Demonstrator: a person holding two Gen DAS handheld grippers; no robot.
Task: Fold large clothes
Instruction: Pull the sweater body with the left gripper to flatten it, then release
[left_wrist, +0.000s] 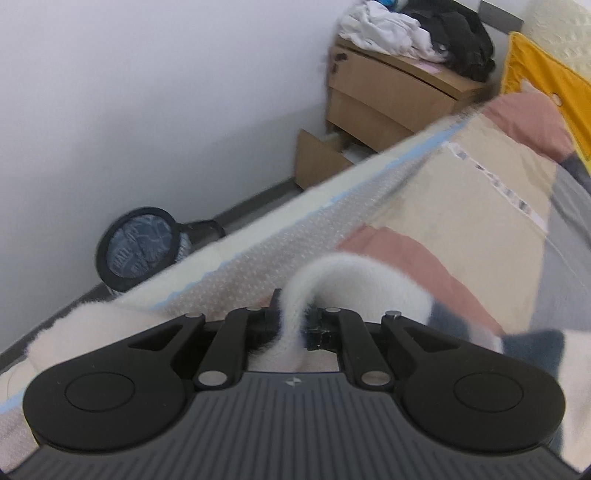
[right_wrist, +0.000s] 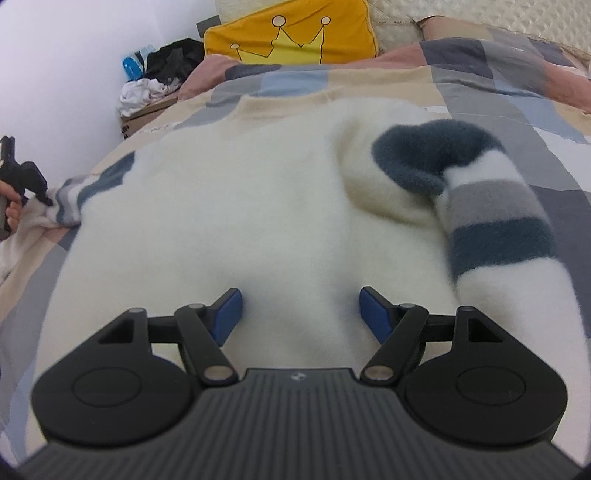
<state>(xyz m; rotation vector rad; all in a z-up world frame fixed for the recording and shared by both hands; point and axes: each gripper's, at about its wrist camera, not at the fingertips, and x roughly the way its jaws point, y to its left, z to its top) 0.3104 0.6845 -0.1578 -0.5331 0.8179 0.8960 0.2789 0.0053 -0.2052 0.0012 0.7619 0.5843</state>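
Observation:
A fluffy white sweater with grey and dark blue striped sleeves lies spread on the bed. Its right sleeve is folded in over the body. My right gripper is open just above the sweater's lower body, blue pads apart, holding nothing. My left gripper is shut on a white fold of the sweater's left sleeve at the bed's edge. That gripper also shows in the right wrist view at the far left, at the striped cuff.
The bed has a patchwork cover and a yellow crown pillow at the head. A wooden nightstand with piled clothes stands beside the bed. A round black bin sits on the floor by the white wall.

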